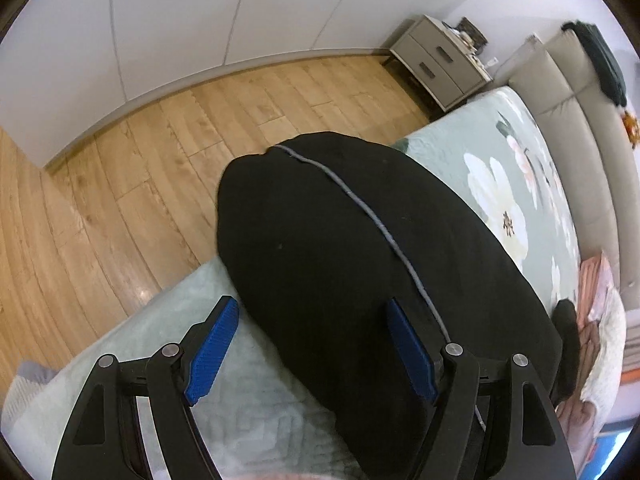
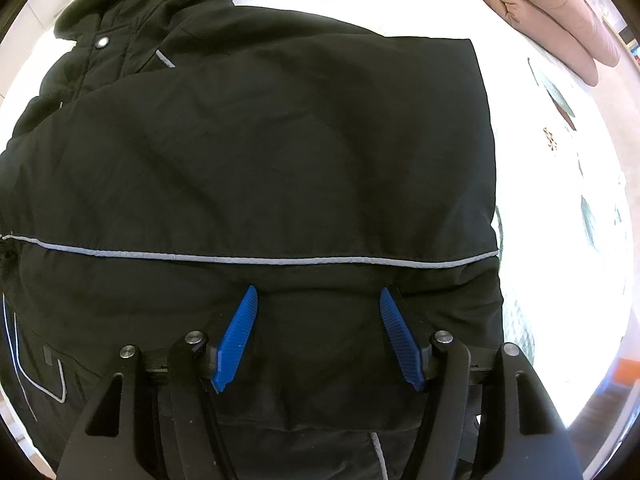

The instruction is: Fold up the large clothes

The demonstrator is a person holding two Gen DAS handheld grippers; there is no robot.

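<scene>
A large black padded jacket [image 2: 280,152] with a thin grey reflective stripe [image 2: 248,258] lies spread on the bed, its collar and a snap button at the upper left of the right wrist view. It also fills the middle of the left wrist view [image 1: 360,256], near the bed's edge. My left gripper [image 1: 312,316] is open over the jacket's edge; its right finger is above the fabric, its left above the bedspread. My right gripper [image 2: 318,300] is open just above the jacket, below the stripe. Neither holds anything.
The bed has a pale green floral bedspread [image 1: 516,168] and a beige headboard [image 1: 576,92]. A brown padded garment [image 2: 552,4] lies at the far right. A grey nightstand [image 1: 436,60] stands on the wooden floor [image 1: 160,160] beside the bed.
</scene>
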